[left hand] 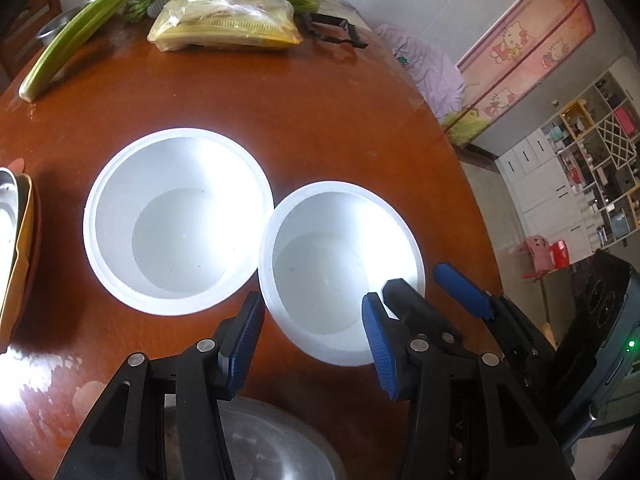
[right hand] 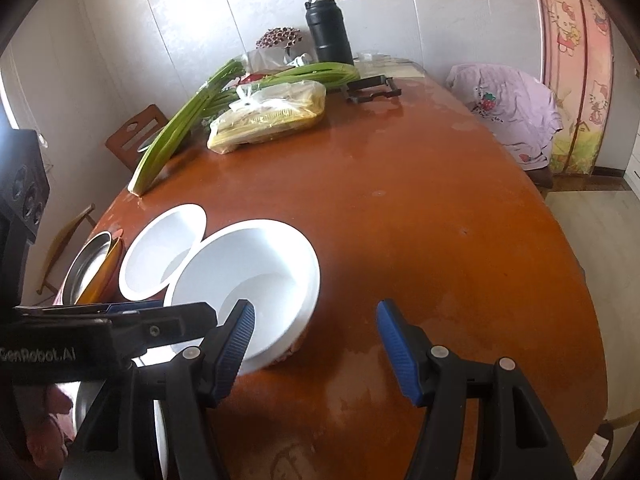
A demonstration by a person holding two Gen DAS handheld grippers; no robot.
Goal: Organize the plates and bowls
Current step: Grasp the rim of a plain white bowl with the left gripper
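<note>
The left gripper hangs at the lower middle of its own view with its jaws parted and nothing between the pads, poised over the near rim of the nearer white bowl. The right gripper sits at the bottom of its view, jaws likewise apart and empty; its left pad stands in front of that same bowl's rim and its right pad over bare tabletop. The second white bowl stands at centre left of the left view, its rim touching or all but touching the first. Further left is a stack of a steel bowl and coloured dishes, and another steel dish lies under the left gripper. The main risk, as I judge it, is both grippers closing on one bowl and colliding, or a thin smooth rim slipping from a shallow pinch; a nudge could also shove one bowl into its neighbour and slide it toward the stack
</note>
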